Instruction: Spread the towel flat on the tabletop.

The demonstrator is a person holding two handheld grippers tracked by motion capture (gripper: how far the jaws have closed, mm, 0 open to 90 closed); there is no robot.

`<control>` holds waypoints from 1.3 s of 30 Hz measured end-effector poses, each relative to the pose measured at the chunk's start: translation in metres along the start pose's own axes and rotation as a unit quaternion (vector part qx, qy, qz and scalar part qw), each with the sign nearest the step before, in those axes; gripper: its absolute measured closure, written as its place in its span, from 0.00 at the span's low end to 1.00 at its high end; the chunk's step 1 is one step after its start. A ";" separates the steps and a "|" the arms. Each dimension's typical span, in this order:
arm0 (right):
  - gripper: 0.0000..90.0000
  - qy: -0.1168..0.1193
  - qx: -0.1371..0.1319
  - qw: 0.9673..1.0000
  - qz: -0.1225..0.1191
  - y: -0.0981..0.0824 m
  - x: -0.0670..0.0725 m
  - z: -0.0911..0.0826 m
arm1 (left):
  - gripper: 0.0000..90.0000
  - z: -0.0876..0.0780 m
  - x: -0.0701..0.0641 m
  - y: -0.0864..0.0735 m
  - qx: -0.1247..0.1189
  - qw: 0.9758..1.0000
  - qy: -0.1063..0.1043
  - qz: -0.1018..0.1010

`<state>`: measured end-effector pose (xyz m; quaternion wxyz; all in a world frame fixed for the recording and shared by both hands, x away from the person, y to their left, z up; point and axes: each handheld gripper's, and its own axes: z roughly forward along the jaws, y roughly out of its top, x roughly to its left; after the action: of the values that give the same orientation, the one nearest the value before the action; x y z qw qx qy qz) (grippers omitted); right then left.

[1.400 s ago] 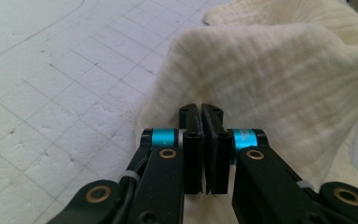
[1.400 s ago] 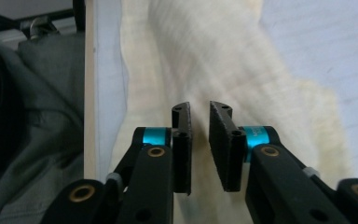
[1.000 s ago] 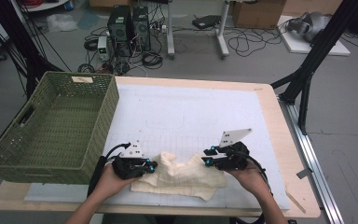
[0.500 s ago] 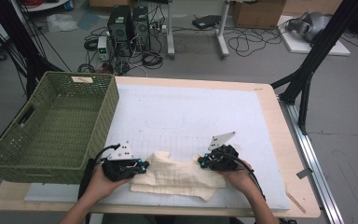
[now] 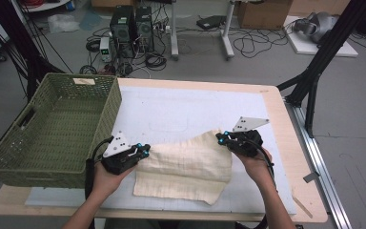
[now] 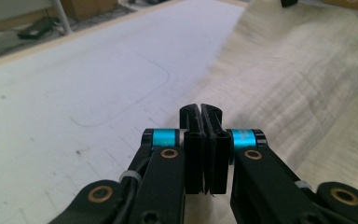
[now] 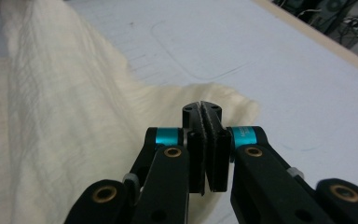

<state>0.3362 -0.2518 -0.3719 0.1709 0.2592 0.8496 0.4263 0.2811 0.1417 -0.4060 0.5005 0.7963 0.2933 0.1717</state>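
A cream woven cloth [image 5: 186, 167] lies on the white mat [image 5: 171, 109], its near part flat and its far edge lifted taut between my two grippers. My left gripper [image 5: 147, 151] is shut on the cloth's left edge; in the left gripper view its jaws [image 6: 200, 109] are pressed together with the cloth [image 6: 307, 70] running off to the right. My right gripper [image 5: 219, 137] is shut on the cloth's far right corner and holds it above the mat. In the right gripper view a thin pale edge sits between the shut jaws [image 7: 202, 107], and the cloth [image 7: 51, 116] slopes away to the left.
A green woven basket [image 5: 38, 167] stands on the table's left side, close beside my left hand. The mat stretches bare beyond the cloth to the far wooden table edge [image 5: 195, 85]. Cables, computer cases and stand legs are on the floor behind.
The cloth was bunched low between the grippers; now its far edge is raised and pulled out wide. My right gripper has moved up and away with the corner. My left hand has barely shifted.
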 end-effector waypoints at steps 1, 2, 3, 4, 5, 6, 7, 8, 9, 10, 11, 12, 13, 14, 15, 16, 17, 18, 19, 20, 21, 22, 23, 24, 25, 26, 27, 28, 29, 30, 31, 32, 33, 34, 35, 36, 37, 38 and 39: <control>0.99 0.001 0.009 1.000 0.001 -0.002 0.000 0.002 | 0.97 0.002 -0.001 -0.005 0.013 1.000 -0.010 -0.001; 0.99 0.004 0.014 1.000 0.001 -0.006 0.000 0.004 | 0.97 0.003 -0.002 -0.009 0.025 0.999 -0.026 -0.007; 0.99 0.010 0.023 1.000 0.003 -0.010 0.001 0.007 | 0.97 0.005 -0.003 -0.014 0.041 0.998 -0.038 -0.007; 0.99 0.015 0.032 0.999 0.003 -0.014 0.002 0.011 | 0.96 0.007 -0.004 -0.019 0.053 0.998 -0.045 -0.009; 0.99 0.020 0.041 0.999 0.004 -0.019 0.004 0.015 | 0.96 0.008 -0.004 -0.022 0.062 0.997 -0.054 -0.013; 0.99 0.024 0.052 0.998 0.008 -0.024 0.004 0.018 | 0.95 0.008 -0.003 -0.025 0.068 0.996 -0.063 -0.018; 0.99 0.030 0.058 0.998 0.010 -0.029 0.004 0.022 | 0.91 0.009 -0.002 -0.026 0.070 0.995 -0.066 -0.022; 0.99 0.031 0.065 0.997 0.013 -0.034 0.005 0.025 | 0.87 0.008 -0.001 -0.025 0.069 0.995 -0.070 -0.023; 0.99 0.035 0.071 0.997 0.014 -0.038 0.005 0.028 | 0.84 0.007 0.001 -0.023 0.066 0.995 -0.071 -0.025; 0.99 0.037 0.076 0.996 0.015 -0.041 0.006 0.030 | 0.82 0.006 0.002 -0.020 0.058 0.995 -0.072 -0.027; 0.99 0.038 0.083 0.996 0.016 -0.044 0.006 0.032 | 0.79 0.005 0.004 -0.016 0.049 0.996 -0.069 -0.030; 0.99 0.039 0.086 0.995 0.015 -0.046 0.007 0.033 | 0.77 0.005 0.006 -0.012 0.042 0.996 -0.067 -0.033; 0.99 0.038 0.086 0.995 0.016 -0.047 0.007 0.033 | 0.77 0.004 0.008 -0.008 0.034 0.997 -0.060 -0.033; 0.98 0.039 0.086 0.995 0.017 -0.048 0.006 0.033 | 0.75 0.005 0.009 -0.004 0.027 0.998 -0.053 -0.034; 0.98 0.038 0.085 0.995 0.019 -0.048 0.005 0.032 | 0.73 0.006 0.011 -0.001 0.023 0.998 -0.046 -0.036; 0.98 0.039 0.082 0.996 0.023 -0.049 0.004 0.031 | 0.72 0.009 0.013 0.001 0.020 0.998 -0.039 -0.037; 0.98 0.041 0.079 0.996 0.024 -0.049 0.003 0.031 | 0.71 0.013 0.014 0.002 0.022 0.999 -0.030 -0.038; 0.92 0.045 0.074 0.996 0.026 -0.049 0.003 0.030 | 0.69 0.017 0.016 0.002 0.026 0.999 -0.025 -0.040; 0.82 0.054 0.068 0.996 0.034 -0.049 0.003 0.030 | 0.67 0.022 0.017 0.001 0.035 0.999 -0.019 -0.037; 0.78 0.055 0.063 0.996 0.040 -0.050 0.002 0.031 | 0.67 0.027 0.018 0.000 0.043 0.998 -0.013 -0.036; 0.77 0.058 0.065 0.995 0.040 -0.050 0.003 0.033 | 0.66 0.031 0.019 -0.002 0.050 0.998 -0.008 -0.038; 0.75 0.059 0.069 0.995 0.038 -0.050 0.003 0.034 | 0.64 0.035 0.021 -0.003 0.059 0.997 -0.003 -0.039; 0.72 0.055 0.075 0.995 0.037 -0.051 0.004 0.036 | 0.63 0.038 0.023 -0.005 0.069 0.997 0.002 -0.039; 0.72 0.052 0.080 0.995 0.038 -0.052 0.005 0.038 | 0.62 0.041 0.024 -0.006 0.077 0.996 0.007 -0.043; 0.72 0.052 0.083 0.995 0.036 -0.054 0.004 0.040 | 0.62 0.044 0.026 -0.007 0.085 0.995 0.007 -0.047; 0.73 0.052 0.089 0.994 0.037 -0.055 0.004 0.042 | 0.64 0.046 0.027 -0.009 0.093 0.994 0.005 -0.048; 0.75 0.049 0.084 0.994 0.040 -0.056 0.004 0.042 | 0.68 0.048 0.028 -0.010 0.102 0.993 -0.001 -0.052; 0.77 0.047 0.082 0.995 0.040 -0.056 0.004 0.042 | 0.74 0.051 0.029 -0.011 0.108 0.992 -0.010 -0.057; 0.82 0.048 0.082 0.995 0.039 -0.056 0.004 0.042 | 0.82 0.053 0.029 -0.012 0.116 0.991 -0.022 -0.056; 0.87 0.050 0.082 0.995 0.038 -0.056 0.004 0.042 | 0.88 0.056 0.028 -0.013 0.122 0.991 -0.031 -0.054; 0.93 0.054 0.082 0.994 0.041 -0.056 0.004 0.042 | 0.96 0.057 0.027 -0.014 0.127 0.990 -0.037 -0.052; 0.98 0.061 0.083 0.994 0.037 -0.056 0.005 0.042 | 0.97 0.058 0.027 -0.013 0.126 0.990 -0.037 -0.050; 0.98 0.062 0.084 0.994 0.032 -0.055 0.005 0.043 | 0.97 0.057 0.026 -0.012 0.124 0.991 -0.032 -0.046; 0.99 0.061 0.085 0.994 0.029 -0.054 0.006 0.043 | 0.98 0.056 0.025 -0.010 0.113 0.993 -0.020 -0.041; 0.99 0.062 0.088 0.994 0.028 -0.054 0.005 0.043 | 0.98 0.053 0.024 -0.008 0.099 0.994 -0.008 -0.036; 0.99 0.061 0.088 0.994 0.028 -0.053 0.004 0.043 | 0.98 0.050 0.023 -0.005 0.080 0.996 0.004 -0.036; 0.99 0.058 0.089 0.994 0.024 -0.051 0.003 0.042 | 0.98 0.049 0.023 -0.003 0.068 0.997 0.014 -0.034; 0.99 0.054 0.090 0.994 0.020 -0.048 0.002 0.042 | 0.98 0.046 0.022 0.001 0.051 0.998 0.031 -0.029; 0.99 0.049 0.089 0.995 0.016 -0.043 0.000 0.040 | 0.98 0.045 0.022 0.005 0.037 0.998 0.046 -0.025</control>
<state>0.3435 -0.2479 -0.4301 0.0989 0.2658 0.8872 0.3639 0.3247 0.1224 -0.4219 0.4609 0.7978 0.3419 0.1850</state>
